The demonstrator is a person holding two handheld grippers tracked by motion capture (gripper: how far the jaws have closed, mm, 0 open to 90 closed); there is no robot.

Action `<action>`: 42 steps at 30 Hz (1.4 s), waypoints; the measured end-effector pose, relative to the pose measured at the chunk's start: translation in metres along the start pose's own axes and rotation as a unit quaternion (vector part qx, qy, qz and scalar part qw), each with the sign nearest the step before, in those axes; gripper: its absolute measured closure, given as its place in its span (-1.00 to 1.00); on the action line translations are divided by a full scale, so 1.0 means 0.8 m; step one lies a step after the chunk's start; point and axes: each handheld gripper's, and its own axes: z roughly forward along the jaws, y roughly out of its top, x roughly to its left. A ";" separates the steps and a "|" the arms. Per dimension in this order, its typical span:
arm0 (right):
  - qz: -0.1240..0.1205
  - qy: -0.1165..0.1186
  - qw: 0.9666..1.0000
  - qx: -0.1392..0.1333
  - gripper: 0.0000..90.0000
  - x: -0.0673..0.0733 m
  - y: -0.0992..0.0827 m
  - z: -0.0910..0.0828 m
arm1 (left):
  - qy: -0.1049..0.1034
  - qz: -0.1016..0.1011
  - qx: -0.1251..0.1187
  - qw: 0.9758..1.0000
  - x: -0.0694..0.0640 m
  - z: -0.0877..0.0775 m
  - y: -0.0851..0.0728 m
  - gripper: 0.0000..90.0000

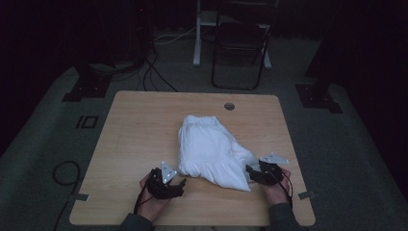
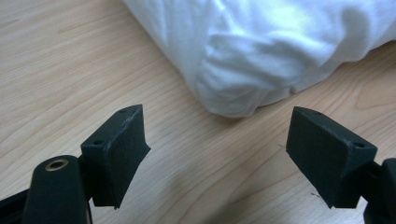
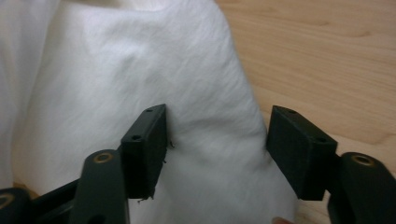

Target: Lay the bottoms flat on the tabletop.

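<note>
A crumpled white cloth (image 1: pixel 211 151) lies on the wooden table (image 1: pixel 144 125), right of the middle and toward the near edge. My left gripper (image 1: pixel 182 186) is low over bare wood just left of the cloth's near left corner. In the left gripper view (image 2: pixel 215 135) its jaws stand wide open with nothing between them, and the cloth's rounded corner (image 2: pixel 280 46) lies a little ahead. My right gripper (image 1: pixel 250 174) is at the cloth's near right corner. In the right gripper view (image 3: pixel 217 140) the jaws straddle a hump of the cloth (image 3: pixel 116 70), open, pads at its sides.
A round cable hole (image 1: pixel 229 106) sits near the table's far edge. Behind the table stand a dark folding chair (image 1: pixel 240 48) and a white post (image 1: pixel 197 33). Cables (image 1: pixel 65 173) lie on the floor at the left. The room around is dark.
</note>
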 end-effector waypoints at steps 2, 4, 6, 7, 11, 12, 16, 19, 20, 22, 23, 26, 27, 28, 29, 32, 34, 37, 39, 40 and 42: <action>-0.003 0.005 1.000 0.005 -0.05 0.001 -0.001 0.003 | -0.001 -0.001 -0.003 1.000 -0.002 -0.001 0.003 -0.55; -0.003 0.010 1.000 0.007 0.02 0.000 -0.002 0.005 | 0.001 -0.001 -0.009 1.000 -0.004 -0.002 0.005 -0.56; -0.004 0.016 1.000 0.008 0.07 0.000 -0.002 0.006 | 0.001 0.001 -0.013 1.000 -0.006 -0.003 0.008 -0.56; -0.004 0.017 1.000 0.007 0.08 -0.001 -0.002 0.007 | 0.002 0.001 -0.016 1.000 -0.007 -0.004 0.010 -0.56; 0.008 0.033 0.999 0.006 0.17 -0.005 -0.004 0.008 | 0.005 -0.006 -0.024 1.000 -0.008 -0.003 0.015 -0.56; 0.010 0.036 0.999 0.006 0.21 -0.006 -0.004 0.008 | 0.006 -0.007 -0.025 1.000 -0.008 -0.003 0.018 -0.56; 0.003 0.049 0.999 0.009 0.50 -0.005 -0.003 0.007 | 0.023 -0.013 -0.031 0.999 0.000 -0.003 0.023 -0.55; -0.003 0.043 0.999 0.011 0.66 -0.004 -0.002 0.006 | 0.039 -0.027 -0.033 0.998 0.015 -0.002 0.023 -0.54; -0.004 0.039 0.999 0.011 0.70 -0.004 -0.002 0.006 | 0.043 -0.030 -0.032 0.998 0.020 -0.002 0.022 -0.54; -0.005 0.036 0.999 0.012 0.73 -0.005 -0.002 0.005 | 0.052 -0.039 -0.028 0.997 0.030 -0.001 0.020 -0.54; -0.005 0.035 0.999 0.012 0.73 -0.005 -0.002 0.005 | 0.058 -0.045 -0.030 0.997 0.034 0.000 0.018 -0.54; -0.006 0.032 0.999 0.012 0.74 -0.005 -0.002 0.005 | 0.067 -0.053 -0.024 0.996 0.045 0.001 0.015 -0.53; -0.006 0.029 0.999 0.011 0.74 -0.005 -0.002 0.004 | 0.067 -0.053 -0.024 0.996 0.045 0.001 0.015 -0.53; -0.003 0.026 1.000 0.012 0.75 -0.006 -0.002 0.004 | 0.077 -0.074 -0.016 0.994 0.060 0.003 0.007 -0.53; -0.003 0.026 1.000 0.012 0.75 -0.006 -0.002 0.004 | 0.077 -0.074 -0.016 0.994 0.060 0.003 0.007 -0.53; 0.002 0.022 1.000 0.012 0.75 -0.009 -0.003 0.003 | 0.084 -0.096 -0.007 0.992 0.072 0.004 -0.001 -0.53; 0.002 0.020 1.000 0.012 0.75 -0.010 -0.003 0.002 | 0.088 -0.104 0.000 0.991 0.077 0.003 -0.005 -0.53; 0.004 0.019 1.000 0.012 0.75 -0.010 -0.003 0.002 | 0.083 -0.098 0.004 0.992 0.077 -0.002 -0.009 -0.53; 0.004 0.020 1.000 0.011 0.75 -0.011 -0.004 0.002 | 0.075 -0.091 -0.001 0.993 0.071 -0.009 -0.009 -0.52; 0.006 0.021 1.000 0.010 0.75 -0.011 -0.004 0.002 | 0.071 -0.085 -0.003 0.994 0.067 -0.013 -0.009 -0.50; 0.007 0.022 1.000 0.010 0.75 -0.011 -0.004 0.002 | 0.062 -0.074 -0.012 0.995 0.058 -0.021 -0.007 -0.49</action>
